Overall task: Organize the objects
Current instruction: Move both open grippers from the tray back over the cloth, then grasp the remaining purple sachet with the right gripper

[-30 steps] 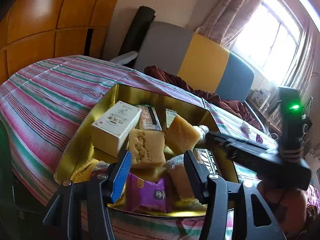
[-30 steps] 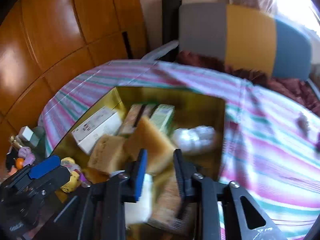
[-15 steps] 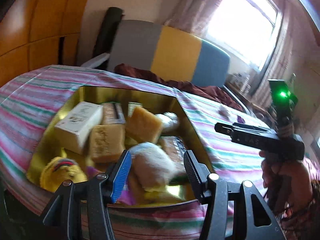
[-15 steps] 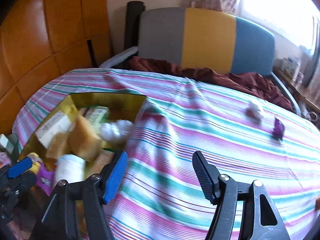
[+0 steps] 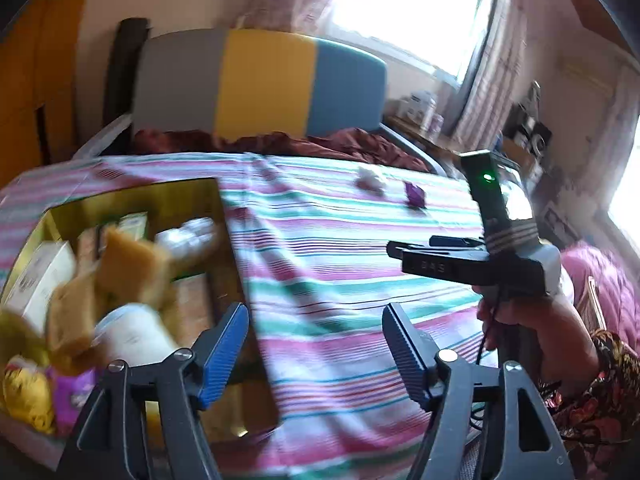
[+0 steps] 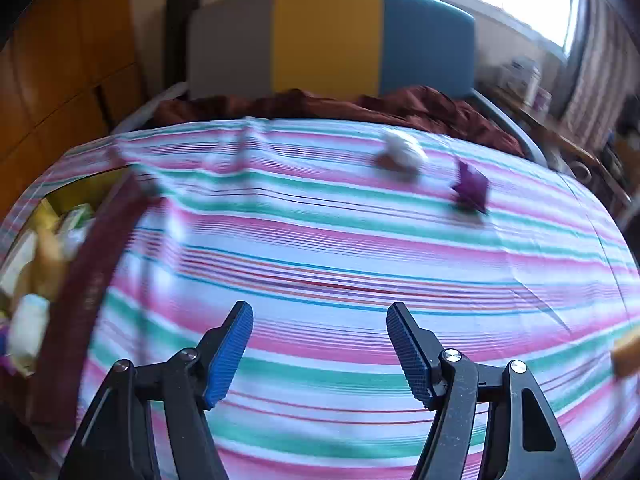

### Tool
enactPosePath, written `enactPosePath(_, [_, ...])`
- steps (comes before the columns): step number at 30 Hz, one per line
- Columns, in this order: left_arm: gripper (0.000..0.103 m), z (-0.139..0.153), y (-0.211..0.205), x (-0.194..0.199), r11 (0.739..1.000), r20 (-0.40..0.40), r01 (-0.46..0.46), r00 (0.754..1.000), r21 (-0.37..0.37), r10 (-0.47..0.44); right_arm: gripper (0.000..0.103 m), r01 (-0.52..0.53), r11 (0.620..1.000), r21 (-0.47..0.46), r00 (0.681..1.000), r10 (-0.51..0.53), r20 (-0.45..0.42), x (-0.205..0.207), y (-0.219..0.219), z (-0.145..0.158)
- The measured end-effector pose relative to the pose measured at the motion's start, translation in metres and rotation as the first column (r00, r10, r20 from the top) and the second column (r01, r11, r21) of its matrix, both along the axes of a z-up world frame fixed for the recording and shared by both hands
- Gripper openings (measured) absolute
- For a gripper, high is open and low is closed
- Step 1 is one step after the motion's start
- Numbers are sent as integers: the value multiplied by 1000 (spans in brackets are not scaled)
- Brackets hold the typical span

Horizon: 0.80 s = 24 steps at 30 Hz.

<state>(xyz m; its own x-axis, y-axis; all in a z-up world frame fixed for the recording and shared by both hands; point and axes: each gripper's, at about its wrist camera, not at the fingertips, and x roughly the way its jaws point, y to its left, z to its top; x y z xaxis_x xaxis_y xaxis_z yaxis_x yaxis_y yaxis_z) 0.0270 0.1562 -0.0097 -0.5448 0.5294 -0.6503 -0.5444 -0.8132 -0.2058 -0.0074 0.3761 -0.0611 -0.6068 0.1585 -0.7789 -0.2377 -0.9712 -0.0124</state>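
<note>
A gold-lined box [image 5: 230,248] sits at the left on the striped bedsheet [image 5: 340,280]. It holds a white carton [image 5: 38,276], yellow sponge-like blocks [image 5: 128,264], a white roll [image 5: 132,332], a purple packet [image 5: 76,394] and a yellow toy [image 5: 24,392]. My left gripper [image 5: 316,344] hangs over the box's right rim and the sheet, its jaws opening with nothing between them. My right gripper [image 6: 320,344] is over bare sheet, its jaws still opening and empty. Far across the sheet lie a small white lump [image 6: 400,154] and a purple packet [image 6: 470,190].
A person's hand [image 5: 532,332] holds the right gripper [image 5: 400,250] at the right of the left wrist view. A grey, yellow and blue headboard [image 6: 328,36] and a maroon blanket [image 6: 360,108] stand behind. A yellow object [image 6: 626,350] shows at the right edge.
Both views have swung right, from the box out over the striped sheet. The right gripper went from shut to open, and a white roll now lies in the box. The left jaws have widened.
</note>
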Motion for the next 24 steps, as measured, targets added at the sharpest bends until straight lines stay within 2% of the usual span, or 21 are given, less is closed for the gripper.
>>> enactPosePath(12, [71,-31,81,-11,990,92,121,989,-73,-114,73,158,987,-9,987,-158,6,-2,96,-24])
enactPosePath(18, [71,-42,94,-13,986,118,141,985,-94,-129,73,239,970,-35,970,-240,-26,-40,151,-19])
enactPosePath(24, [71,-46,92,-16,986,129,129,985,-104,-115,73,276,960,-52,958,-279,-69,-85,179,-10])
